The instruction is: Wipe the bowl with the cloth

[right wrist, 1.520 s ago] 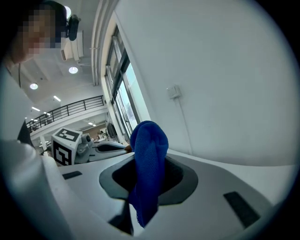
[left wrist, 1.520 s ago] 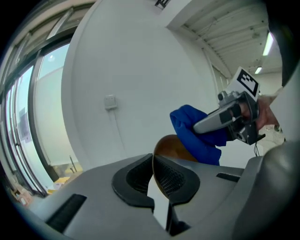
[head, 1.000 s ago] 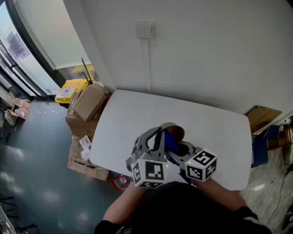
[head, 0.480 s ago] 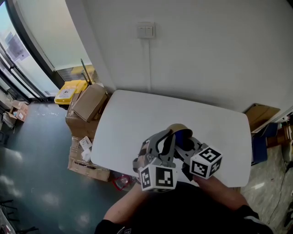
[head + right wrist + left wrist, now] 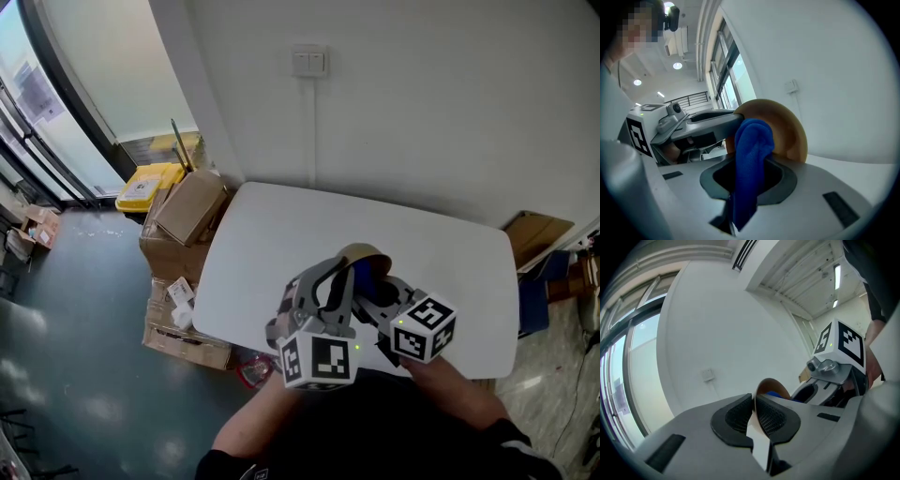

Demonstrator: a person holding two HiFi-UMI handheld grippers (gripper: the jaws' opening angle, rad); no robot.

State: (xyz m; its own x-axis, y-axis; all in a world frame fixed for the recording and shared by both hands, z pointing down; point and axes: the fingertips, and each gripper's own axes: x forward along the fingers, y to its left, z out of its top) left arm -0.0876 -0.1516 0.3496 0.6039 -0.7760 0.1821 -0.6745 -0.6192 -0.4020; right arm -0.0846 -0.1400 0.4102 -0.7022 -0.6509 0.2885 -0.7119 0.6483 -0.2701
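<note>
Bowl (image 5: 361,255), stiff and probably light, hangs above the table's (image 5: 281,234) near edge, pinched by its thin rim in the left gripper (image 5: 754,409), while the right gripper (image 5: 747,177) clenches the soft cloth (image 5: 750,145) against it.

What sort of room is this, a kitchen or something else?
Probably a plain office or workroom rather than a kitchen: a bare white table stands against a blank wall with a light switch, cardboard boxes are piled beside it, and tall windows run along the left.
</note>
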